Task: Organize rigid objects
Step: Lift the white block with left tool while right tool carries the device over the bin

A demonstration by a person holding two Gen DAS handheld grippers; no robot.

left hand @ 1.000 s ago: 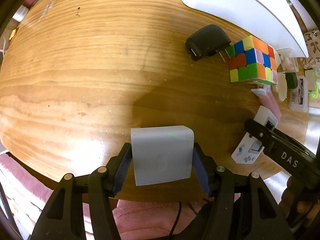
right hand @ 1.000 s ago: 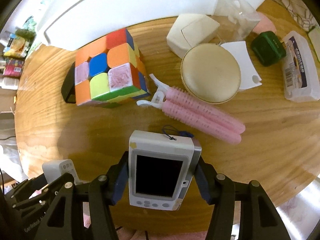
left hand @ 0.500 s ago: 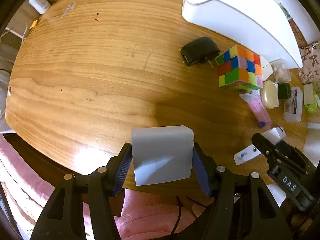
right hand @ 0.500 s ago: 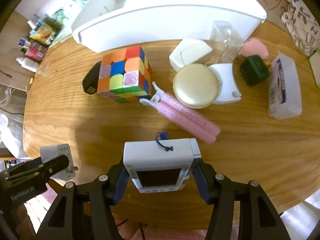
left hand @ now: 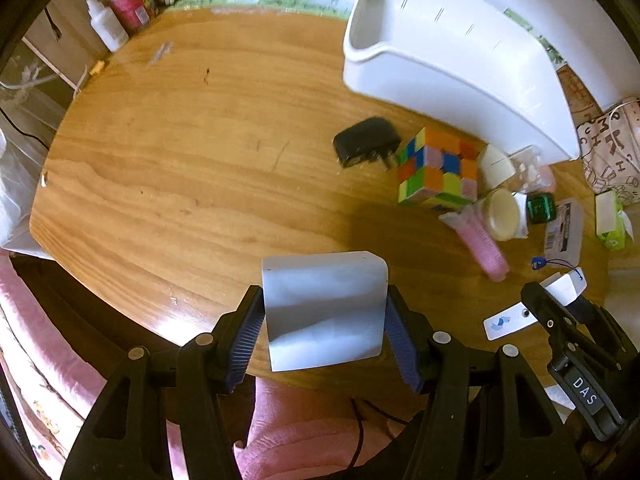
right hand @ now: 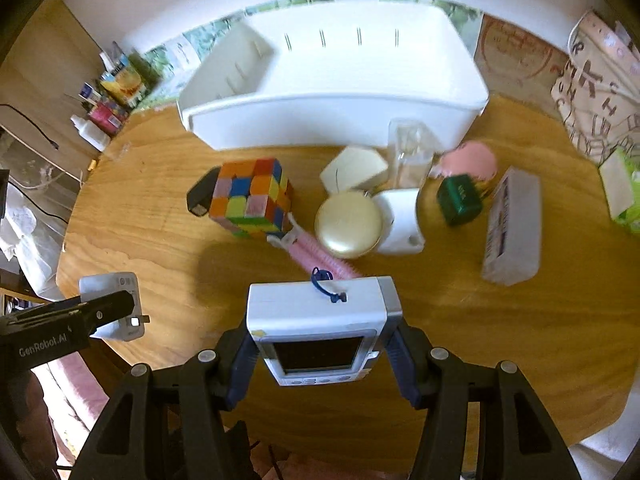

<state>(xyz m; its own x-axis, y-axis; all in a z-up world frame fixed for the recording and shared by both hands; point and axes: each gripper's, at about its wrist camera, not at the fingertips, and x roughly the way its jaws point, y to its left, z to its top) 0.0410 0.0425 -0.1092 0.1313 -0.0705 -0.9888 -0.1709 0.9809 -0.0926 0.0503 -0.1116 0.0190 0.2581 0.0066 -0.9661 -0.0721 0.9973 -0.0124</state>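
My left gripper [left hand: 324,328] is shut on a white power adapter [left hand: 324,308] and holds it above the near edge of the round wooden table [left hand: 192,152]. It also shows in the right wrist view [right hand: 114,304]. My right gripper [right hand: 320,348] is shut on a white handheld device with a dark screen [right hand: 316,332], lifted above the table; it also shows in the left wrist view [left hand: 532,312]. A white bin [right hand: 332,92] stands at the table's far side. In front of it lie a colourful cube [right hand: 252,198], a black plug [left hand: 366,142] and pink hair rollers [right hand: 316,260].
A round cream case [right hand: 348,224], a white box [right hand: 354,170], a clear container [right hand: 410,148], a green block [right hand: 458,198], a pink puff [right hand: 472,160] and a long clear box [right hand: 514,226] lie right of the cube. Bottles [left hand: 132,4] stand beyond the far left edge.
Both grippers have risen and pulled back from the table with their objects, so the bin and more of the table show. The held device has tilted, showing its top edge.
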